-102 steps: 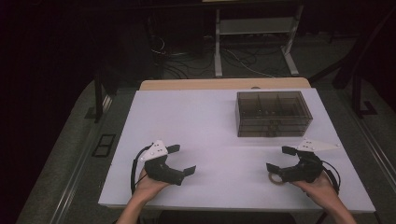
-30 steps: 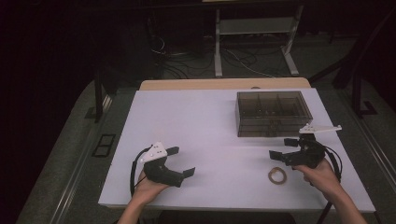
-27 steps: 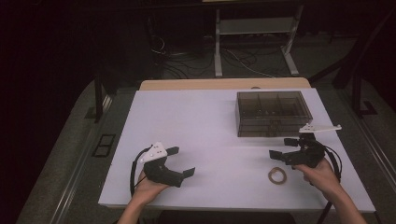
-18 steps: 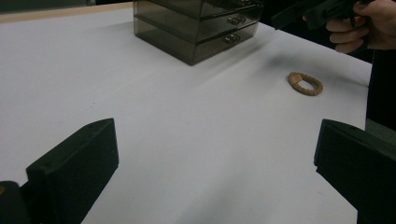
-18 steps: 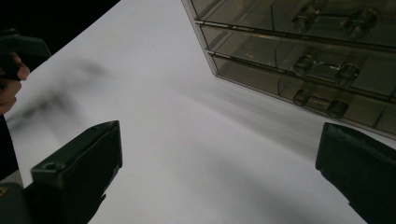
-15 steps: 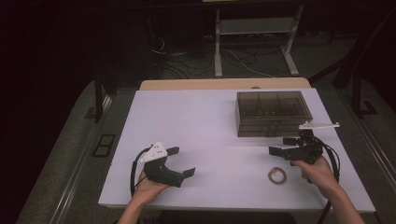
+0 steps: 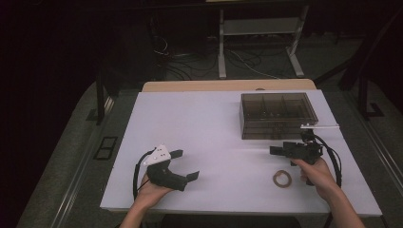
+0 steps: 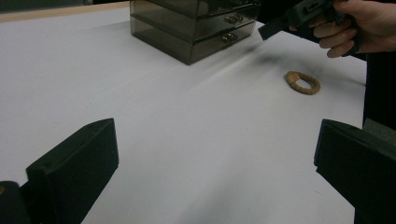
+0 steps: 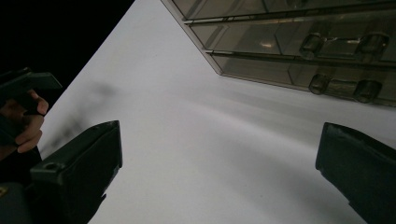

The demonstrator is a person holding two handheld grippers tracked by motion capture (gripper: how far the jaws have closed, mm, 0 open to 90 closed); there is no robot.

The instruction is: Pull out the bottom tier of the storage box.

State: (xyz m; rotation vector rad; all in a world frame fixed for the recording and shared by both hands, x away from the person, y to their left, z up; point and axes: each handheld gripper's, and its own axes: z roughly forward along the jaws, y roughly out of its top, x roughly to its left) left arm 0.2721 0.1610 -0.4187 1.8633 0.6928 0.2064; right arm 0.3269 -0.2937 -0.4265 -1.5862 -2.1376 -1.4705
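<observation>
A smoky clear drawer box [image 7: 278, 115] stands at the table's far right. Its two front drawers carry small handles [image 9: 341, 86]. My right gripper [image 7: 274, 150] hovers just in front of the box, rolled on its side, jaws pointing left and open with nothing between them [image 9: 219, 163]. A tan beaded ring [image 7: 283, 178] lies flat on the table below that gripper, apart from it. It also appears at the right of the left gripper view, as the ring [image 8: 303, 82]. My left gripper [image 7: 187, 164] rests at the near left, open and empty [image 8: 215, 158].
The white table [image 7: 209, 123] is bare between the two grippers. Its front edge runs just below both hands. A cable loops from each gripper. Beyond the table a metal stand [image 7: 259, 33] and floor cables sit in the dark.
My right gripper has risen from the table beside the ring, moved back toward the drawer box and rolled onto its side. The ring stays on the table. The left gripper is unmoved.
</observation>
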